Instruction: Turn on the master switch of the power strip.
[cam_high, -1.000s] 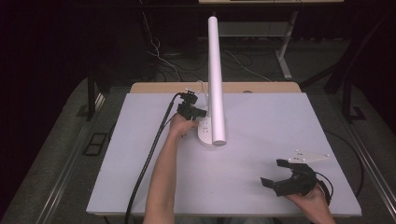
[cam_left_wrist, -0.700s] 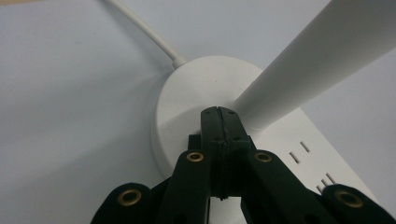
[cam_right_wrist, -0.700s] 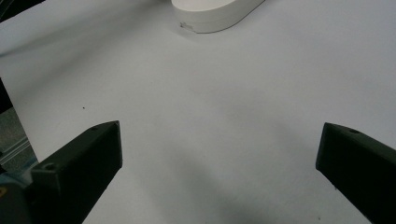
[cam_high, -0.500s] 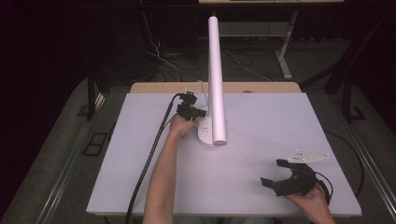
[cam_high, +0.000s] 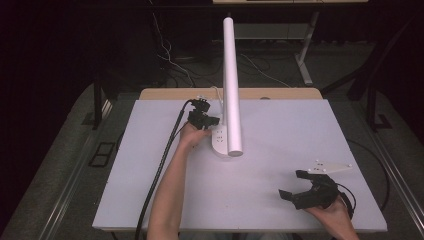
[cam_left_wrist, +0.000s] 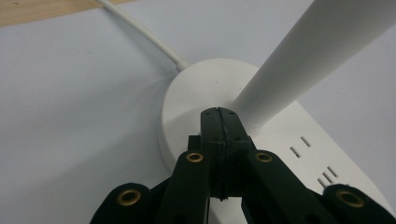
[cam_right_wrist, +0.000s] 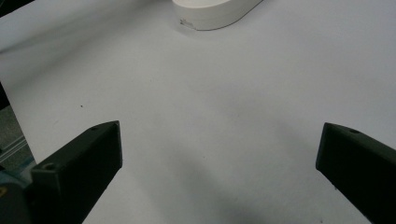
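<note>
Lamp base (cam_left_wrist: 196, 100), white and oval, sits just ahead of the left gripper (cam_left_wrist: 218, 112), whose jaws are pressed together with nothing between them, their tips at the foot of the white lamp tube (cam_left_wrist: 322, 51). Socket slots mark the base; no writing is readable. A white cord (cam_left_wrist: 140, 30) leaves it. The right gripper (cam_high: 300, 184) rests well apart, jaws wide, over the white table (cam_high: 300, 130).

White power strip base (cam_high: 220, 144) with upright white tube (cam_high: 232, 85), mid-table.

Black left gripper (cam_high: 212, 121), brass-ringed screw holes, thick black cable (cam_high: 161, 170); right gripper (cam_high: 295, 186) carries grey three-cornered plate (cam_high: 328, 168); bare forearms.
</note>
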